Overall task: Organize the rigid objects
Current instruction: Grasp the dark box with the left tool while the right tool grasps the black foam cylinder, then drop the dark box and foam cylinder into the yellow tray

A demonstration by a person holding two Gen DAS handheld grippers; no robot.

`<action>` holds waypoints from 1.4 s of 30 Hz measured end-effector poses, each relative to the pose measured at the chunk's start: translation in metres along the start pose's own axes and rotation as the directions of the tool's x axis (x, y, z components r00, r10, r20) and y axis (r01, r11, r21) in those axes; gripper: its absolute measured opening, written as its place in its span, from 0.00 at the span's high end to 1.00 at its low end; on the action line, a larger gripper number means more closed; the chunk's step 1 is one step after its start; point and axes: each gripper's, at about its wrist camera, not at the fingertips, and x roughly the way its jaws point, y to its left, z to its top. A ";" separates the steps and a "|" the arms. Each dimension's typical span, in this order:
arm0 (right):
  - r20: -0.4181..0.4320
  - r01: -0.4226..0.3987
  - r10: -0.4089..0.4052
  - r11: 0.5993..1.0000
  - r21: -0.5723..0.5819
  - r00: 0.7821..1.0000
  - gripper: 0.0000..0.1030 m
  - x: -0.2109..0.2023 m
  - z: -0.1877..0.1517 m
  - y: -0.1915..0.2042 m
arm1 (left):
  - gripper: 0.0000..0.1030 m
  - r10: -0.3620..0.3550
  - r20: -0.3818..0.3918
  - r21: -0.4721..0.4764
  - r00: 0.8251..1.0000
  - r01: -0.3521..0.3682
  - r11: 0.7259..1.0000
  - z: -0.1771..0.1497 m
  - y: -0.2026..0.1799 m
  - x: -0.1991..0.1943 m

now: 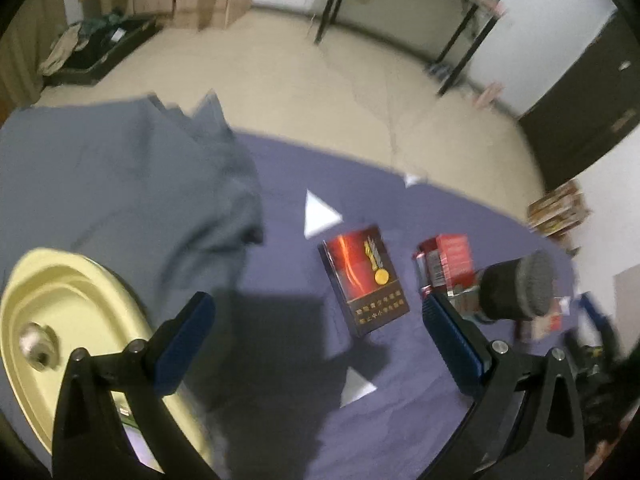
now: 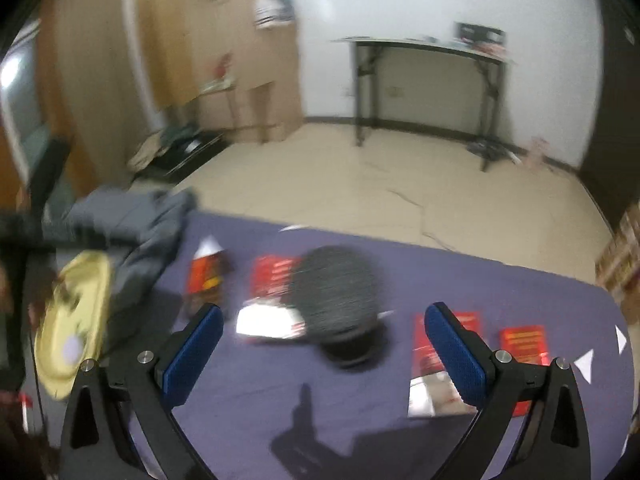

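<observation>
A dark red cigarette pack point(image 1: 363, 278) lies flat on the purple cloth point(image 1: 280, 360), between and beyond my open left gripper point(image 1: 316, 316) fingers. A red pack point(image 1: 444, 262) lies to its right, beside a dark round speaker point(image 1: 516, 290). A yellow oval tray point(image 1: 52, 320) holding a small round object sits at the left. In the right wrist view, my open, empty right gripper point(image 2: 324, 320) faces the speaker point(image 2: 336, 300), with red packs point(image 2: 276, 276) behind it and more red packs point(image 2: 520, 344) to the right. The tray point(image 2: 76, 312) is at the left.
A crumpled grey garment point(image 1: 120, 184) lies on the cloth behind the tray. White triangle markers point(image 1: 318, 214) sit on the cloth. Beyond the cloth's far edge is beige floor, a black-legged table point(image 2: 428, 84) by the wall, and cardboard boxes point(image 2: 260, 60).
</observation>
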 end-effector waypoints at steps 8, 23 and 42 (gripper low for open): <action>-0.081 -0.035 0.033 0.999 -0.023 0.996 0.00 0.045 0.004 0.007 | 0.00 0.103 -0.063 -0.051 0.993 -0.107 0.993 0.010 -0.032 0.081; 0.024 -0.097 0.099 0.992 -0.086 0.995 0.34 0.017 0.026 0.008 | 0.42 0.036 -0.021 -0.018 0.999 -0.036 0.999 0.001 -0.023 0.050; -0.354 -0.546 0.423 0.720 -0.428 0.834 0.34 0.106 -0.028 0.368 | 0.41 0.244 -0.081 -0.215 0.966 -0.256 0.943 -0.057 0.252 -0.058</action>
